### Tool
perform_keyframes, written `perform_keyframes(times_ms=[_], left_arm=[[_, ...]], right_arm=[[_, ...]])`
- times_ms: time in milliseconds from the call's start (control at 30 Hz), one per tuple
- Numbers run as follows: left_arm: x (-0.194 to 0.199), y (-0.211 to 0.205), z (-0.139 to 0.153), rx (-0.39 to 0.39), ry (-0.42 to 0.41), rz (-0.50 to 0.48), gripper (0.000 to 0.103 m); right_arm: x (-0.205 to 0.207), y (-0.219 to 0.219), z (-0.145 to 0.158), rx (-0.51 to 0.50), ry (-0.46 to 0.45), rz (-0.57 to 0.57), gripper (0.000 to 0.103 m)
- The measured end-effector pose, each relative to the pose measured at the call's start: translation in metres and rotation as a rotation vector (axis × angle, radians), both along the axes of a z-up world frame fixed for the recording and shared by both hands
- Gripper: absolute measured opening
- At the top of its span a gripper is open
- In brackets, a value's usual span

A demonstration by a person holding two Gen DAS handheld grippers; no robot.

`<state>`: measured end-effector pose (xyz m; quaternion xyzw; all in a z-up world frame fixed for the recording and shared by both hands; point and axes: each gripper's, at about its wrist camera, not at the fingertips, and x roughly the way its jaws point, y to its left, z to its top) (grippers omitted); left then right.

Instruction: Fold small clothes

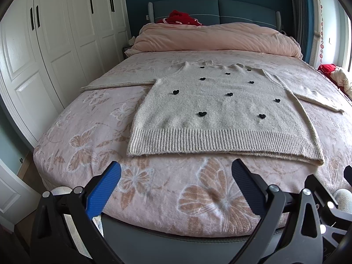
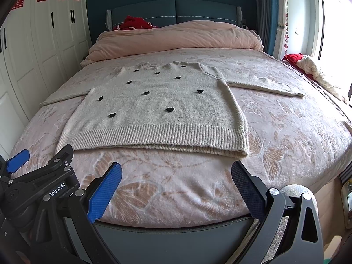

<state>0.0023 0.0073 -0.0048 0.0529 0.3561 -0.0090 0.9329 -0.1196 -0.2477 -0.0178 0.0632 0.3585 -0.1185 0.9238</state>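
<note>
Right now a beige knitted sweater [image 1: 220, 110] lies spread flat on the bed [image 1: 92, 154], front up, with small black hearts [image 1: 202, 114] dotted across it. Its ribbed hem faces the near edge of the bed, and both sleeves are stretched out to the sides. The bedspread under it is pink with a butterfly pattern.

The left gripper [image 1: 176, 184] hovers over the near edge of the bed, short of the hem, its two fingers spread wide with nothing between them. The right gripper [image 2: 176, 184] sits just beside it in the same way (wide apart, empty), also short of the hem and not touching the sweater. In the right wrist view part of the left gripper shows at the lower left.

Farther back a pink duvet [image 1: 215, 37] is bunched against the blue headboard [image 2: 176, 11], with something red [image 1: 182, 17] behind it, possibly a pillow or clothing. White wardrobe doors [image 1: 66, 33] stand along the left.
</note>
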Motion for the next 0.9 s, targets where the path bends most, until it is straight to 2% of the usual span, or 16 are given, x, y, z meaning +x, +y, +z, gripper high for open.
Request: perform_keyframes(times_ms=[900], left_arm=[[0.0004, 0.001, -0.0008, 0.0, 0.003, 0.001, 0.098]], right_arm=[[0.0009, -0.0001, -0.0018, 0.006, 0.009, 0.0, 0.098]])
